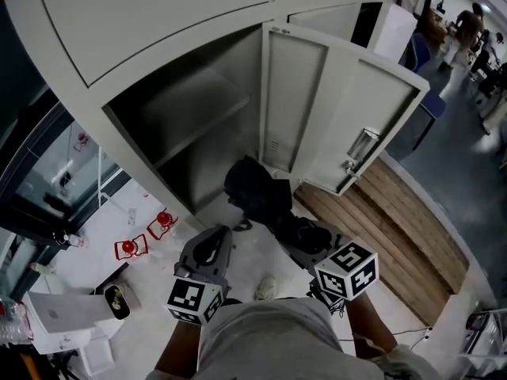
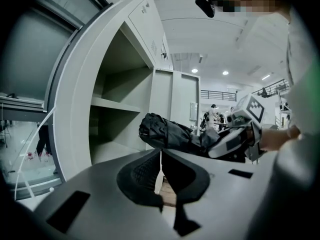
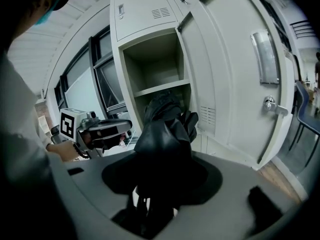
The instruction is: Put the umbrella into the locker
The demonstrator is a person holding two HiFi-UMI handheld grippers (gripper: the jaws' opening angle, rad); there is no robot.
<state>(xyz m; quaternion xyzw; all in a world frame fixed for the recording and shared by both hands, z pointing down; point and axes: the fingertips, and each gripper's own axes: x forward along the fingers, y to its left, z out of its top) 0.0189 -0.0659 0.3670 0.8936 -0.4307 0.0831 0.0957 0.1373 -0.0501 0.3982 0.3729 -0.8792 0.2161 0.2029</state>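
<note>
A black folded umbrella (image 1: 257, 192) (image 2: 165, 132) (image 3: 162, 134) hangs in the air with its far end at the mouth of the open grey locker (image 1: 95, 93) (image 3: 150, 44), just below the inner shelf (image 1: 198, 109). My right gripper (image 1: 307, 237) (image 3: 162, 171) is shut on the umbrella's near end. The left gripper (image 1: 222, 232) (image 2: 160, 154) floats to the umbrella's left with its jaws shut and nothing in them, apart from the umbrella. The locker door (image 1: 341, 109) (image 3: 240, 74) stands swung out on the right.
Two red items (image 1: 131, 248) lie on the pale floor left of the locker, with white boxes (image 1: 63, 315) nearer me. A wooden board (image 1: 396, 228) lies on the floor below the door. People (image 1: 467, 22) stand far off at the upper right.
</note>
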